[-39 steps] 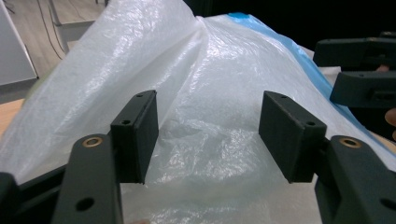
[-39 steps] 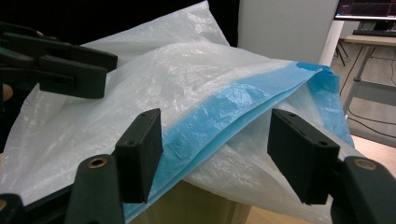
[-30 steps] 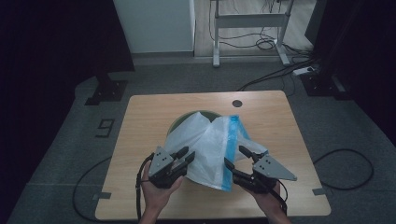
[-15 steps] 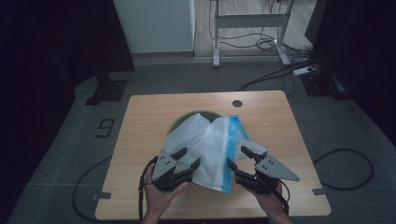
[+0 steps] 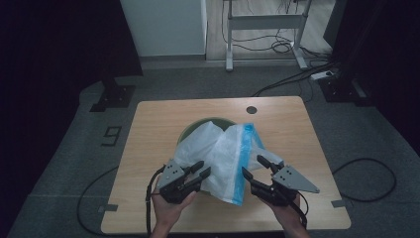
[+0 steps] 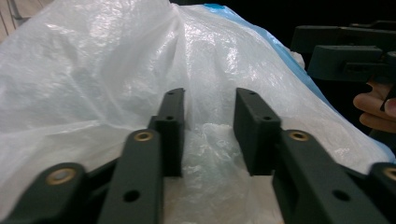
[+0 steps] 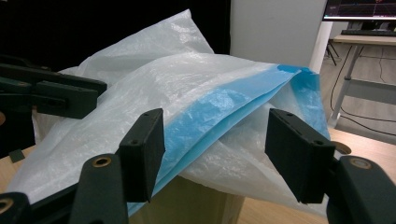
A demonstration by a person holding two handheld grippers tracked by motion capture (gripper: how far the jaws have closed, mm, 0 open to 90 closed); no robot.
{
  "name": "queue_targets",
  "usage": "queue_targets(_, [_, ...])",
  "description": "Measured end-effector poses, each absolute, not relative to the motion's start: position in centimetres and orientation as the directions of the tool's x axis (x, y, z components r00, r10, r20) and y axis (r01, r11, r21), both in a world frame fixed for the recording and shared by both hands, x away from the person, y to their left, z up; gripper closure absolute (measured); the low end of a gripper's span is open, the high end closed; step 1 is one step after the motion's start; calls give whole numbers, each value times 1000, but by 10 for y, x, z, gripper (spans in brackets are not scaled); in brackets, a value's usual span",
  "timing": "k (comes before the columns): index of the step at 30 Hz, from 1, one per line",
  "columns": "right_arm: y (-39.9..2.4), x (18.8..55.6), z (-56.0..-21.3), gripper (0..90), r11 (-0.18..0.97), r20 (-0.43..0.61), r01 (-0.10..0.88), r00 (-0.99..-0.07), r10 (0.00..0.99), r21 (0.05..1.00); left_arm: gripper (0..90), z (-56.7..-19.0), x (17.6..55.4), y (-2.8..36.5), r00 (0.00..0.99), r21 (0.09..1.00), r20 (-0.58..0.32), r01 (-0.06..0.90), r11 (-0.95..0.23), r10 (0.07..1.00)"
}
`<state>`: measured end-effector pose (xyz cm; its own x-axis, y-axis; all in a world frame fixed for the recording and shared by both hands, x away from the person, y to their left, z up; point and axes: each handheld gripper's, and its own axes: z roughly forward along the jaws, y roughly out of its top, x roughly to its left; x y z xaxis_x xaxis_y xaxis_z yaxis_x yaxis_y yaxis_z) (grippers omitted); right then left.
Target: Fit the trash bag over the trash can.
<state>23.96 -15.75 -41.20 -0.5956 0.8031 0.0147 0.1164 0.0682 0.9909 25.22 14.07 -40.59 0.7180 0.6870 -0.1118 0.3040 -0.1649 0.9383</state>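
Green bin [image 5: 190, 130] mostly hidden under white plastic bag [image 5: 218, 153] w/ blue edge strip [image 5: 241, 163]; I see rim only. Bag sits mid-table, draped over bin. Left gripper [image 5: 200, 173]: jaws just closing, still apart; bag film bulges btwn them in left gripper view [image 6: 208, 133], pinch or not I can't tell. Right gripper [image 5: 255, 167]: jaws wide apart, astride blue strip, no contact. Wood table [image 5: 148, 129], grey carpet floor [image 5: 59, 163], cables [image 5: 366, 173], desk frame [image 5: 262, 29] behind; room sides dark.

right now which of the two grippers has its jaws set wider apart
The right gripper: its jaws stand wide around the bag's blue edge, not pressing it. The left gripper's jaws, just closing, leave a narrow gap over white film.
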Motion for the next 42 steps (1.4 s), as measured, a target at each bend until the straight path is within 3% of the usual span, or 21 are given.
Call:
queue_targets(6, [-159, 239, -413, 375, 64, 16, 113, -592, 806, 991, 857, -408, 249, 139, 700, 947, -102, 285, -146, 707])
queue_targets(9, [-160, 239, -413, 376, 61, 18, 113, -592, 806, 992, 888, -409, 247, 142, 702, 958, -124, 270, -101, 702])
queue_targets(21, [-164, 240, -412, 382, 59, 21, 115, -591, 807, 992, 899, -398, 242, 172, 704, 959, -272, 258, 120, 656])
queue_targets(42, [-144, 250, -396, 391, 79, 2, 104, -616, 788, 991, 900, -389, 237, 188, 723, 935, -355, 267, 234, 593])
